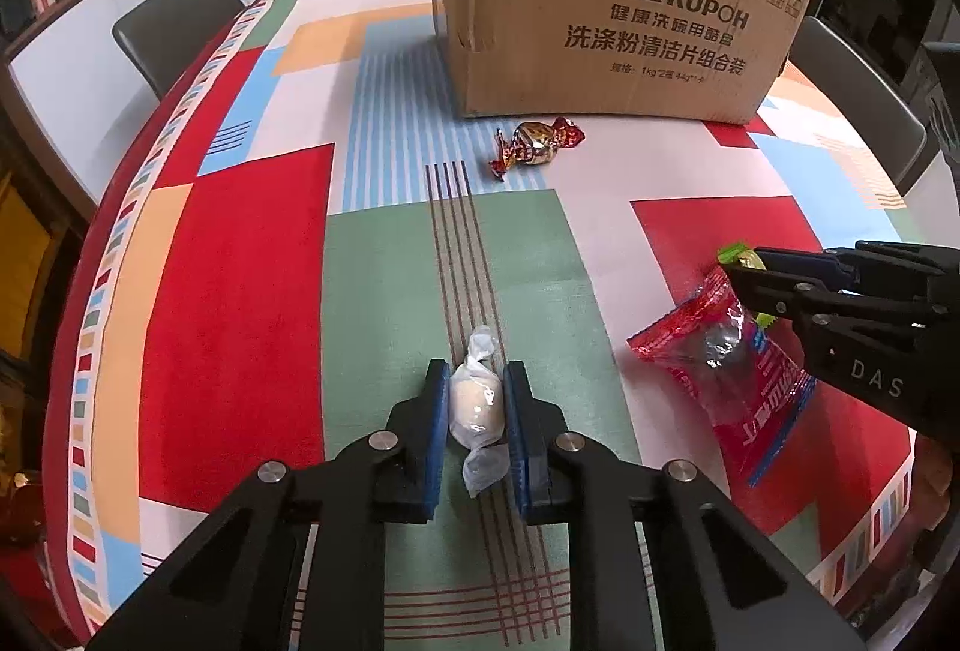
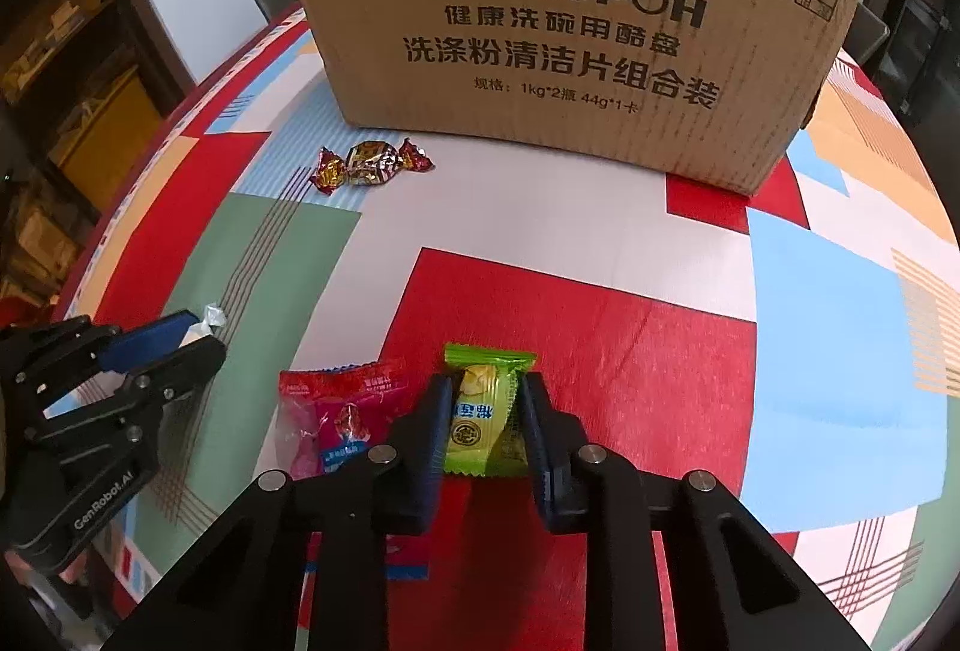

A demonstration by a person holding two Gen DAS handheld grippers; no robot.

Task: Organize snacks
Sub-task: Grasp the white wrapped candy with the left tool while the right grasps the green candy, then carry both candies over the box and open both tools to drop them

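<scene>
A white twist-wrapped candy (image 1: 476,402) sits between the jaws of the left gripper (image 1: 477,399), which are clenched against its sides low over the green patch of the patterned counter (image 1: 240,279). The right gripper (image 2: 485,414) likewise grasps a green wrapped sweet (image 2: 485,411) over a red patch. Just beside it on its left lies a red snack packet (image 2: 333,414), flat and untouched. Farther off, near the foot of the cardboard box (image 2: 564,21), rests a red-and-gold foil candy (image 2: 371,162). The step in hand looks like a double pick-up, with both sweets seized but apparently not yet lifted clear. The box is the likely destination; its opening is out of view, so the next move calls for raising both items high enough to pass over its wall before letting go.
</scene>
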